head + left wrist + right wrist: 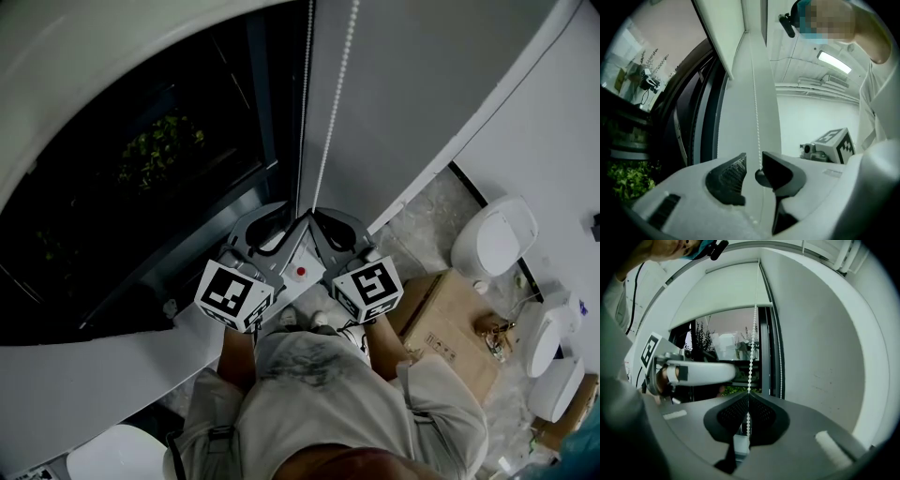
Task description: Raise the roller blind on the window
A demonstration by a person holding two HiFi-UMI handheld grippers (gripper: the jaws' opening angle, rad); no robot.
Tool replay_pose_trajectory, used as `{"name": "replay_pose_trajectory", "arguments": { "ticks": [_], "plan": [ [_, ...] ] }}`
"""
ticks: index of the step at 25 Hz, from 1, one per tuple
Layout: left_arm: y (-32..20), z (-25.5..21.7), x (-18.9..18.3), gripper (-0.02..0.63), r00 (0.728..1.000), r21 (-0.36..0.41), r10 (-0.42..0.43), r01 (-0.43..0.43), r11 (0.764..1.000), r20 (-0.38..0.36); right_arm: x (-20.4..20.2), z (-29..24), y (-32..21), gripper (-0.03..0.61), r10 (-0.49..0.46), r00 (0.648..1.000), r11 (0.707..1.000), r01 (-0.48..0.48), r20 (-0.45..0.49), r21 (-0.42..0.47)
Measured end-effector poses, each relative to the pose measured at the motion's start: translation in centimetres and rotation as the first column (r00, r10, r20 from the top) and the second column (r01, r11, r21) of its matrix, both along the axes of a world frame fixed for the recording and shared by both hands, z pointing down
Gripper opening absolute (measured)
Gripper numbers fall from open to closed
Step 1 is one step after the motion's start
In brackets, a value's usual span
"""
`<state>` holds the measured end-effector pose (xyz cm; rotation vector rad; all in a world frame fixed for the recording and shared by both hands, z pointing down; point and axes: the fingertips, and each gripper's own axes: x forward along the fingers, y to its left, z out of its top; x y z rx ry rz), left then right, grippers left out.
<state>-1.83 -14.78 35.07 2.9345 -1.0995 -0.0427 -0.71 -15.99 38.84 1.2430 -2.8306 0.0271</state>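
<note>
Nearest, the right gripper [748,401], low at centre frame, is pinching its black ribbed jaws together on the white beaded pull chain [751,357]. Beside it, the left gripper [752,171] is holding its jaws apart, with a chain strand running loose between them. Beyond, the white fabric roller blind [722,291] is hanging partly raised, covering the top of the dark-framed glass window [141,159].

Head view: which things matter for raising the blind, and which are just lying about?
Job:
roller blind
bead chain
window
right claw, shut on the chain
left claw, open around the chain

Lying about:
cardboard box
white fixtures
plant outside
</note>
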Motion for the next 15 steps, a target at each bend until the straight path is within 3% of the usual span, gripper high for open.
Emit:
{"name": "replay_pose_trajectory", "arguments": {
  "ticks": [10, 15],
  "plan": [
    [-0.9, -9.1, 1.7, 0.115, 0.999, 0.188, 0.026, -0.020, 0.982, -0.027, -0.4, 0.2, 0.3, 0.011, 0.000, 1.000, 1.000, 0.000, -0.011, -0.001],
    [-1.9, -12.2, 2.0, 0.105, 0.999, 0.238, 0.017, -0.007, 0.971, -0.039, -0.6, -0.1, 0.4, 0.011, -0.005, 1.000, 1.000, 0.005, -0.005, 0.009]
  ]
}}
